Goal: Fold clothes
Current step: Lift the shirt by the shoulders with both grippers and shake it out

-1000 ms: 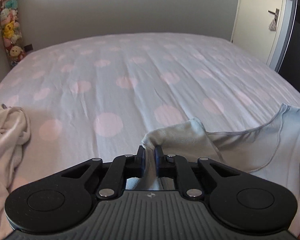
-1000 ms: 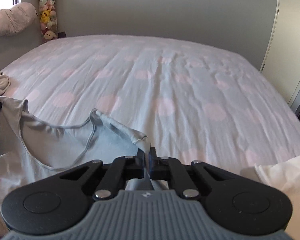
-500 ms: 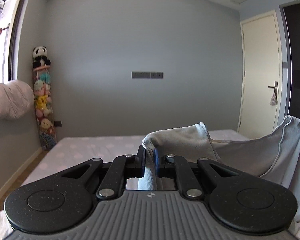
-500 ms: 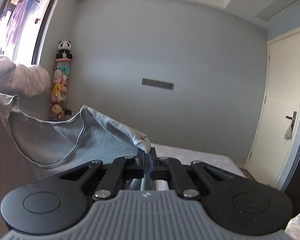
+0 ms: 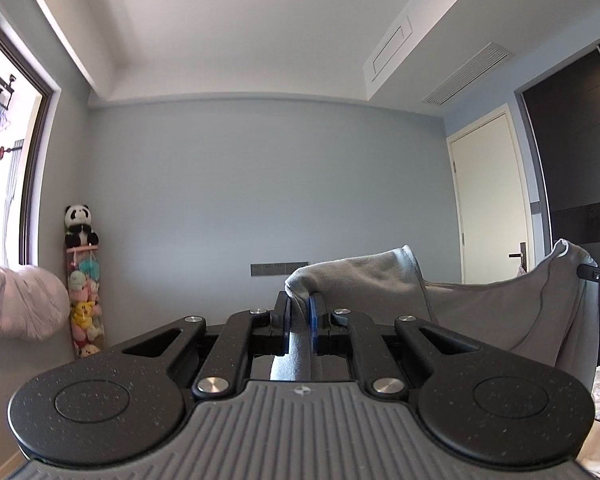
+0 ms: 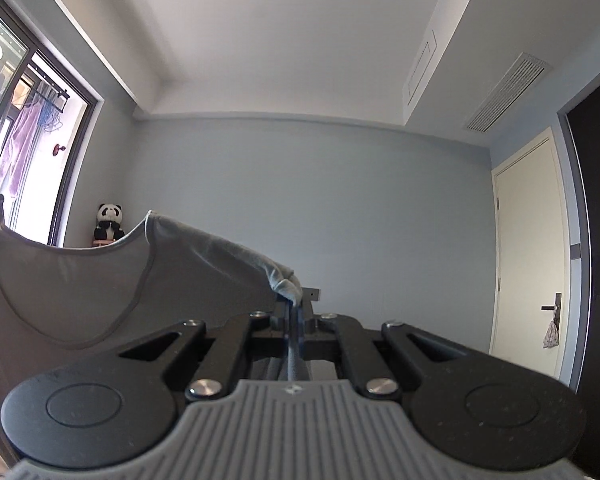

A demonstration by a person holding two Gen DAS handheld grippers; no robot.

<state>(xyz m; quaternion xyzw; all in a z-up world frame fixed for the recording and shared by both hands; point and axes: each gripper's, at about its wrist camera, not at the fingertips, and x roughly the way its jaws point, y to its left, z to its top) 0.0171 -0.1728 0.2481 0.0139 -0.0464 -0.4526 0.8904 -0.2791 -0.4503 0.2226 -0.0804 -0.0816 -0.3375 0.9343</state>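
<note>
Grey wall (image 5: 220,200) and door (image 5: 488,200) fill the background; a stretched grey top (image 5: 492,312), clamped by the left gripper (image 5: 299,312) and right gripper (image 6: 294,312), hides the lower right.

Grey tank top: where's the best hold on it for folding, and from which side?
The two shoulder straps, one per gripper, from the wearer's back side with the jaws level. The left gripper and right gripper each pinch one strap of the grey tank top. The scooped neckline spans between them and the body hangs below, so it should lay down flat.
</note>
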